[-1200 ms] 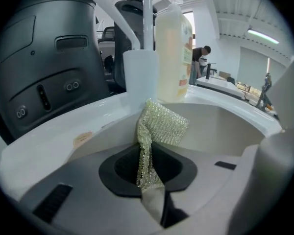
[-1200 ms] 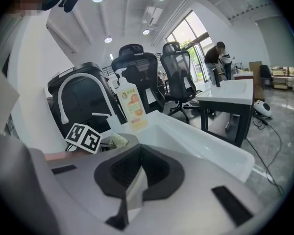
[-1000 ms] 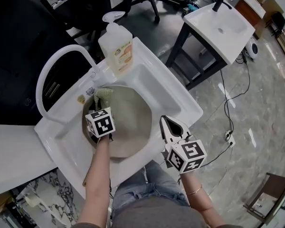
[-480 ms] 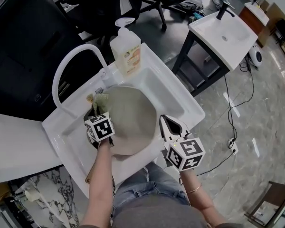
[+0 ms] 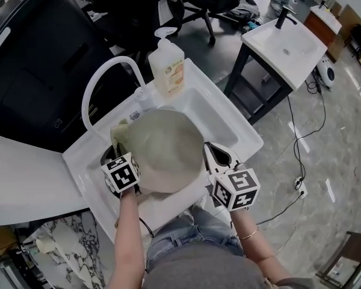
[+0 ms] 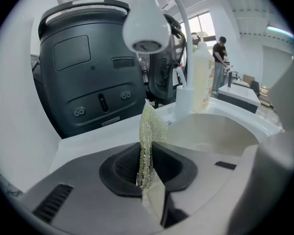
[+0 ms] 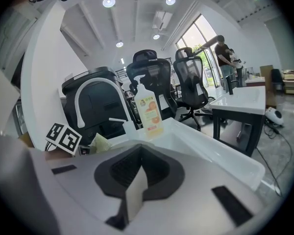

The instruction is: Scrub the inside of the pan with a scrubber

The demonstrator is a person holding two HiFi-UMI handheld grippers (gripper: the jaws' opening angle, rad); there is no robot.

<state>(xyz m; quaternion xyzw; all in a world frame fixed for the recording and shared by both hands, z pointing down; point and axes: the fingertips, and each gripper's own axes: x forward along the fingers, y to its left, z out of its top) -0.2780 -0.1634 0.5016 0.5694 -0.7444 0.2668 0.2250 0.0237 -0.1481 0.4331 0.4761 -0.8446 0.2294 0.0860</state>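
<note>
A round grey-beige pan lies in the white sink. My left gripper is over the pan's left rim, shut on a yellow-green mesh scrubber. In the left gripper view the scrubber stands up out of the left gripper. My right gripper is at the pan's right rim with its jaws together. In the right gripper view, the right gripper shows nothing between its jaws, and they hide the pan. I cannot tell whether it touches the rim.
A soap pump bottle stands on the sink's far rim beside the arched white faucet. A second white basin on a black stand is at the far right. Black office chairs stand behind. The person's legs press against the sink's near edge.
The head camera has shifted, so the sink sits further right and higher in view. The left gripper with the scrubber has slid toward the pan's left rim. The right gripper has hardly moved.
</note>
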